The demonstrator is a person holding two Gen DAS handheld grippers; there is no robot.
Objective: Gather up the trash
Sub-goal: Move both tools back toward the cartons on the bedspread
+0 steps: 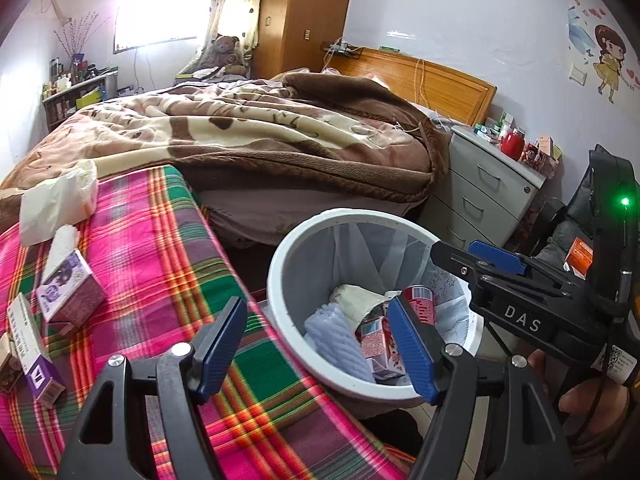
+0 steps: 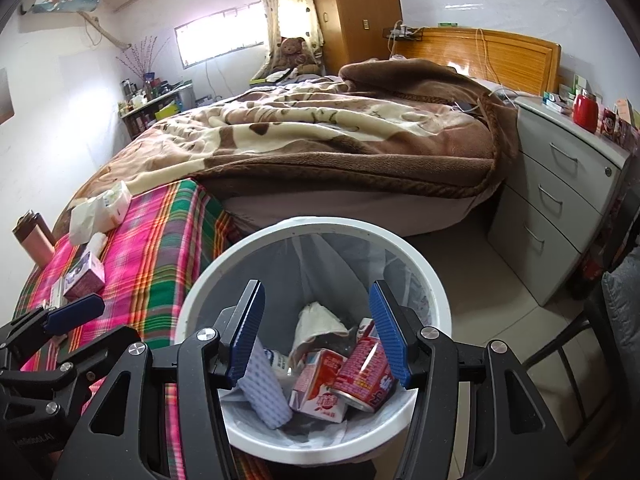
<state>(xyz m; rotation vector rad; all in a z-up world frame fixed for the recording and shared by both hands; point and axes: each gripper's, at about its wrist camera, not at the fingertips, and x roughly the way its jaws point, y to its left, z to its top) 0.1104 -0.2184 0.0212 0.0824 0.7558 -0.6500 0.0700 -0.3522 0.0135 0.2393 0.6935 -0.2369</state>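
Trash lies inside the white bin (image 2: 434, 300), which stands on the floor against the edge of the plaid-covered surface (image 1: 160, 264): a red can (image 2: 362, 376), a red-and-white carton (image 2: 320, 384), crumpled paper (image 2: 320, 322) and a pale foam sheet (image 2: 266, 392). Bare floor is open to the bin's right. Right gripper (image 2: 318, 334) hangs over the bin, fingers apart and empty. Left gripper (image 1: 316, 348) straddles the bin rim, fingers apart and empty. A purple carton (image 1: 70, 288) lies on the plaid cloth.

Boxes (image 1: 70, 292), tissue (image 1: 60, 200) on plaid cloth (image 1: 160, 264)
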